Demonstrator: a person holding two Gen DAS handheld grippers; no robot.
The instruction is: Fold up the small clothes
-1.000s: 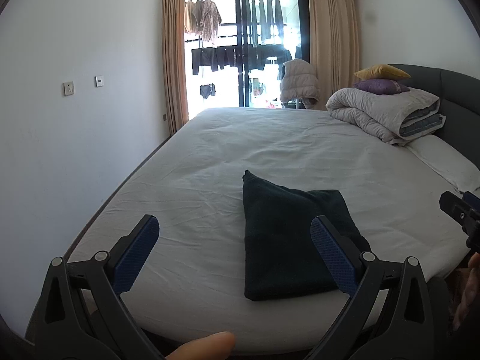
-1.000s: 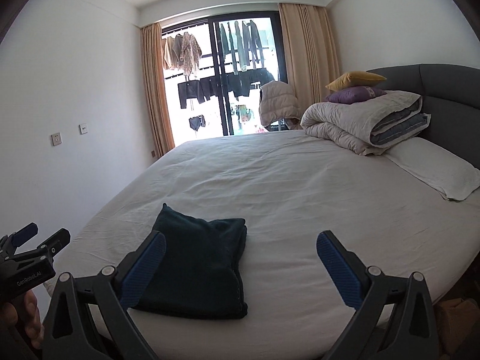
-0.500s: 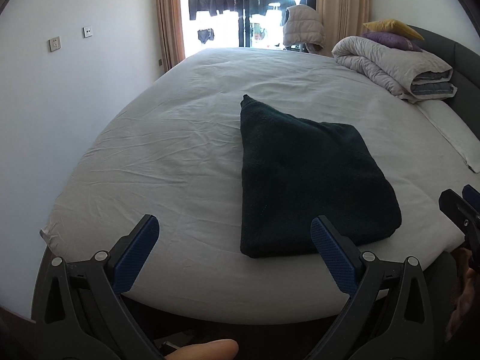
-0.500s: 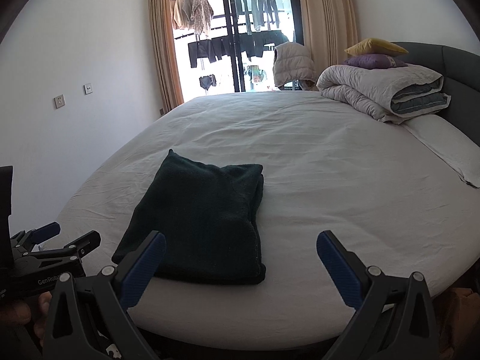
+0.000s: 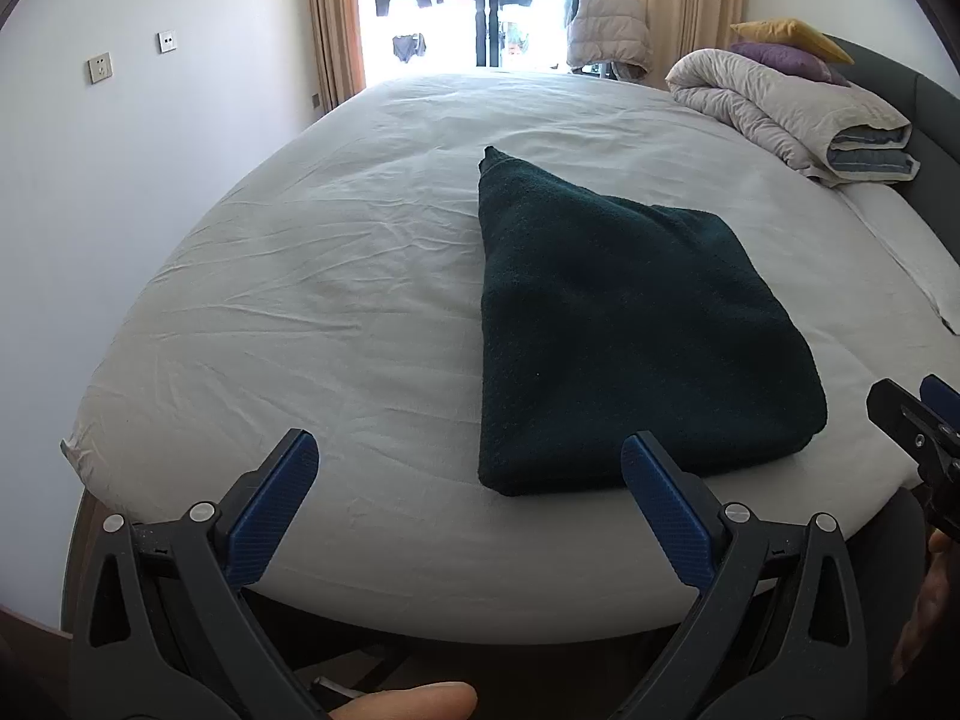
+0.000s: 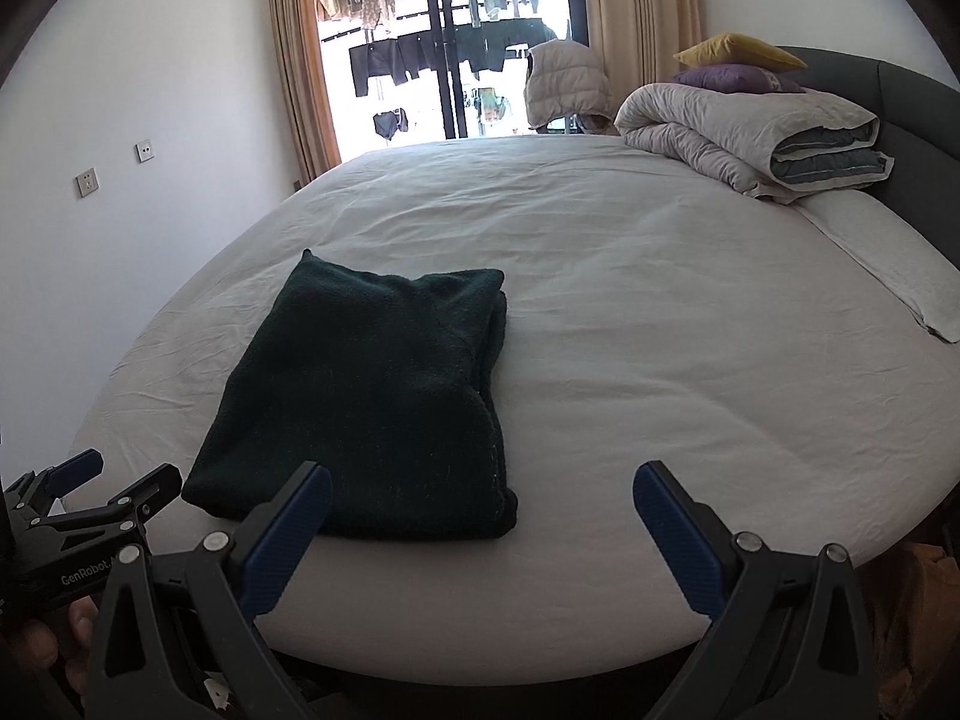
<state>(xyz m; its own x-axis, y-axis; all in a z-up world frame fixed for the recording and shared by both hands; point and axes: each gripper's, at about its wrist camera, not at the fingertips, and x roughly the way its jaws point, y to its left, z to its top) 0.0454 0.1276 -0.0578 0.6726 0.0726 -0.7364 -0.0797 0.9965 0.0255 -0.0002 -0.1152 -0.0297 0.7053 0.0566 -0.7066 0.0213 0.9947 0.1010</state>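
Note:
A dark green garment [image 5: 630, 324] lies folded into a rough rectangle on the white bed sheet [image 5: 336, 276], near the bed's front edge. It also shows in the right wrist view [image 6: 372, 408]. My left gripper [image 5: 471, 498] is open and empty, held just short of the bed edge, its right finger in front of the garment's near edge. My right gripper [image 6: 480, 522] is open and empty, near the garment's front right corner. The left gripper shows at the lower left of the right wrist view [image 6: 96, 492].
A rolled grey duvet [image 6: 756, 138] with purple and yellow cushions [image 6: 738, 63] lies at the back right by the dark headboard [image 6: 912, 114]. A white pillow [image 6: 888, 258] is at the right. Behind the bed are a glass door with hanging clothes [image 6: 456, 30] and curtains.
Both grippers have tilted down and come closer to the bed edge, so the garment looks larger and nearer. Both stay open. The garment has not moved.

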